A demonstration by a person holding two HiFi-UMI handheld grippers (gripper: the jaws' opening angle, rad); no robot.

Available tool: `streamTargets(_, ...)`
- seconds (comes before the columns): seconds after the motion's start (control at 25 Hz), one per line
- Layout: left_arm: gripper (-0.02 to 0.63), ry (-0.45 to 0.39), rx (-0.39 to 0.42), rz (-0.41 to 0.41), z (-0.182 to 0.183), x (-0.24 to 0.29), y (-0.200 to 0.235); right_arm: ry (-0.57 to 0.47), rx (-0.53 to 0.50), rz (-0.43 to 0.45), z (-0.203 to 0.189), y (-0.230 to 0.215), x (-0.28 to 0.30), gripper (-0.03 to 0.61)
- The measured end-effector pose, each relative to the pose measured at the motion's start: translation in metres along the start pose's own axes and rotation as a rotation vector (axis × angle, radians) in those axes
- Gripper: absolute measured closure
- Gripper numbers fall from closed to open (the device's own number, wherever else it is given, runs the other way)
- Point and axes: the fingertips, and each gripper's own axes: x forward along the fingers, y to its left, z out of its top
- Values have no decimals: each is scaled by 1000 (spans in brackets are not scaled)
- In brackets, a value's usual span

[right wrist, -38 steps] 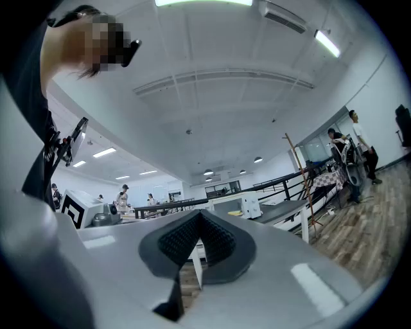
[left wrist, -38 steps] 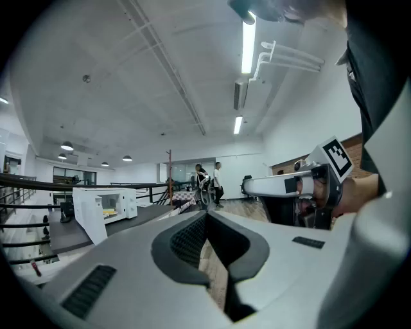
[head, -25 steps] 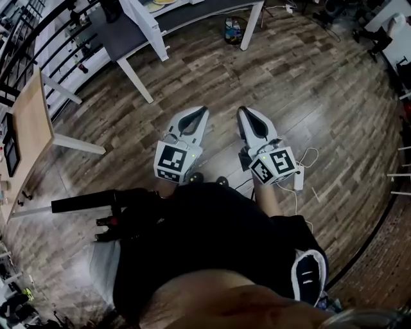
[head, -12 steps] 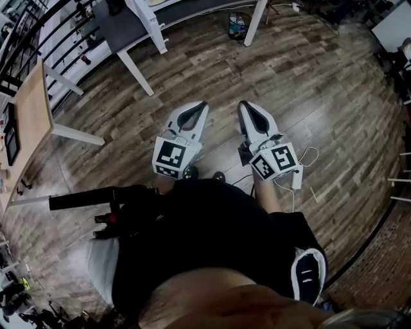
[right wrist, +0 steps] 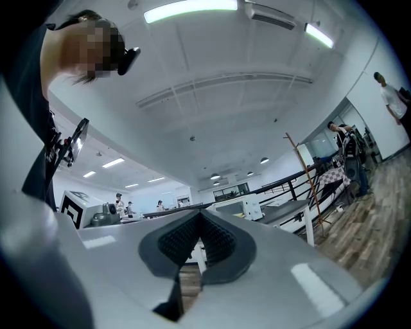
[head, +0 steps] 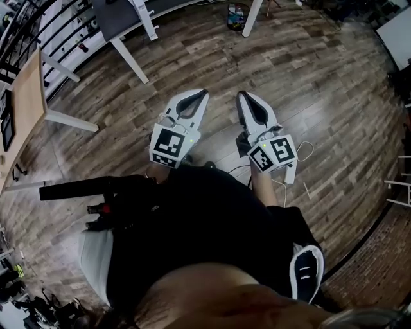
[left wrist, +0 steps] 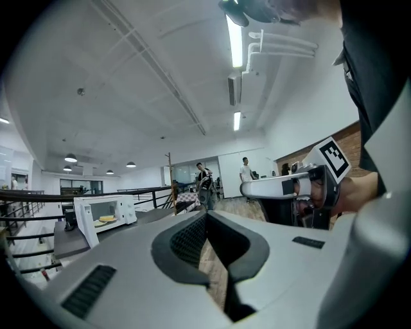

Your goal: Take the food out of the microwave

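Left gripper (head: 201,95) plus right gripper (head: 243,95) makes two; one microwave (left wrist: 126,209), one food plate (left wrist: 106,220).

The head view looks steeply down over the person's torso (head: 205,257) onto the wooden floor (head: 321,83). The left gripper (head: 203,94) and right gripper (head: 243,95) lie close below it, pointing toward the frame's top, where the table (head: 119,16) is cut by the edge. The left gripper view sits just behind its jaws and faces level across the room, with the far-off microwave (left wrist: 106,211) at left and the right gripper at its right side. The right gripper view tilts slightly upward, taking in mostly ceiling (right wrist: 225,96). Both gripper views share the table and microwave.
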Motion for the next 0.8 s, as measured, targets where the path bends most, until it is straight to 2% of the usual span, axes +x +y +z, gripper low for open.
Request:
streamTargets(0.2,607,6,29,20,4,6,-7,-13,24,4,1,-10,-9,578)
streamTargets(0.4,607,6,20,35,0,12,1,-11,34,13,-3,-15,-2,578)
streamTargets(0.6,607,-20,-44,-4,0,42,6,-3,23,-28,0,-40,6,578)
streamTargets(0.8,607,-17,-21,-15,0,73,19,-1,4,-43,6,-69,22,578)
